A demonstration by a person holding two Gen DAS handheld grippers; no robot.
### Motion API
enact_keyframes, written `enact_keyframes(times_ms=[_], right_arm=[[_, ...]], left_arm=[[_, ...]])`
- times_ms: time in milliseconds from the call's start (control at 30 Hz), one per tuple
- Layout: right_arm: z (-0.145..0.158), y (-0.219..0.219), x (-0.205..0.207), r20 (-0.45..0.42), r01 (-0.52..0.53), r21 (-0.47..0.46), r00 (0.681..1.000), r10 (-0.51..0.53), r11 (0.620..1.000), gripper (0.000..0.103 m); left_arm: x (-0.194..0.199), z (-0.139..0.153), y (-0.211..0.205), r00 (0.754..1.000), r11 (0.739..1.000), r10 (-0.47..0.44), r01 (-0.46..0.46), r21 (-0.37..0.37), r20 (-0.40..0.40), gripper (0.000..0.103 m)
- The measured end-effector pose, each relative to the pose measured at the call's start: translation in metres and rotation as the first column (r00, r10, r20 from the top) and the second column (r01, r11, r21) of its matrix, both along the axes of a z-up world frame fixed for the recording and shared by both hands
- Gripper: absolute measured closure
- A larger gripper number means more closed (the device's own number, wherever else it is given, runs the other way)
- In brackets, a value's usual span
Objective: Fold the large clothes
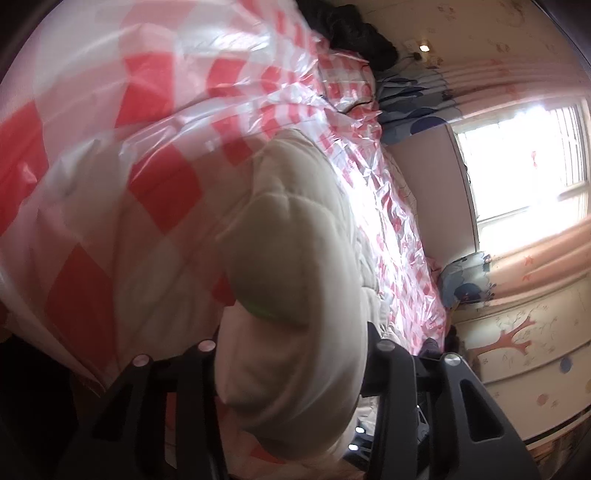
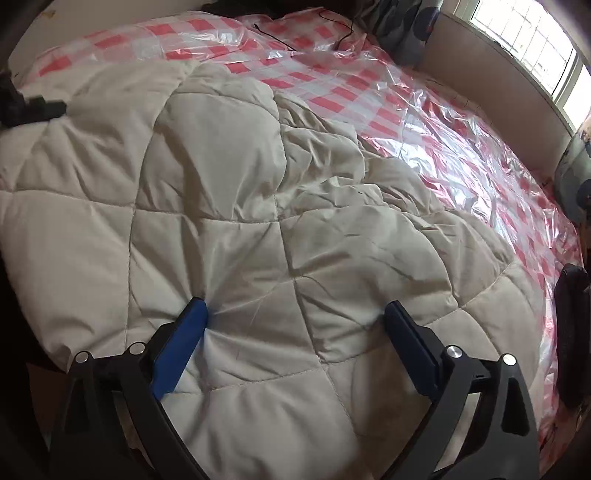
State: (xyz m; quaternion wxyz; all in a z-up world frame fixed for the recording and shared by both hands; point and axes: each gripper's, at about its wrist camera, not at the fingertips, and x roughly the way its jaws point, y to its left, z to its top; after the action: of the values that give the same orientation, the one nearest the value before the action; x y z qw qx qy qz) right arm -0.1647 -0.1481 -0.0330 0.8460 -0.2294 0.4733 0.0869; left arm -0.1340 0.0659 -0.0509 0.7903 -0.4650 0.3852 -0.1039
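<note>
I judge the fold as barely begun. In the right wrist view the cream quilted comforter [image 2: 229, 206] lies rumpled across the bed, filling the centre and left of the frame, on the red-and-white checked plastic sheet [image 2: 436, 122] that shows in the upper right. Its far edge is bunched and creased, and I see no clean doubled layer or squared edge yet. So gathering, folding over and flattening all look left to do.

My right hand-held gripper [image 2: 295, 314] stands spread wide at the bottom of the frame, its blue pads [image 2: 184, 343] resting on or dimpling the comforter with a whole quilt panel between them, not pinching it.

In the left wrist view my left hand-held gripper [image 1: 291, 332] at the lower centre has a thick roll of the comforter [image 1: 291, 258] bunched between its fingers; the fabric fills the gap, so I read it as pinching that fold. The checked sheet [image 1: 92, 155] fills the upper left of that frame, blurred.

My count:
- one comforter
- one checked plastic sheet
- two hand-held grippers, the left one also showing as a dark shape at the left edge of the right wrist view [image 2: 26, 107]
- one window [image 1: 532, 162] at the right of the left view
- one thin black cable [image 2: 280, 40] at the top of the right view
- one dark pile of cloth [image 1: 354, 33] at the top of the left view
</note>
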Motion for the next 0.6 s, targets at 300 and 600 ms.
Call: enact_keyframes(times_ms=[300, 600], right_arm=[[-0.001, -0.01, -0.031, 0.067, 0.024, 0.134, 0.997, -0.033, 0.991, 0.009], [0.031, -0.046, -0.069, 0.08, -0.003, 0.284, 0.997, -0.021, 0.959, 0.009]], left_arm=[[-0.014, 0.063, -0.049, 0.989, 0.975, -0.084, 0.057, 0.215, 0.119, 0.063], [-0.029, 0.129, -0.147, 0.915, 0.865, -0.317, 0.172, 0.472, 0.249, 0.064]])
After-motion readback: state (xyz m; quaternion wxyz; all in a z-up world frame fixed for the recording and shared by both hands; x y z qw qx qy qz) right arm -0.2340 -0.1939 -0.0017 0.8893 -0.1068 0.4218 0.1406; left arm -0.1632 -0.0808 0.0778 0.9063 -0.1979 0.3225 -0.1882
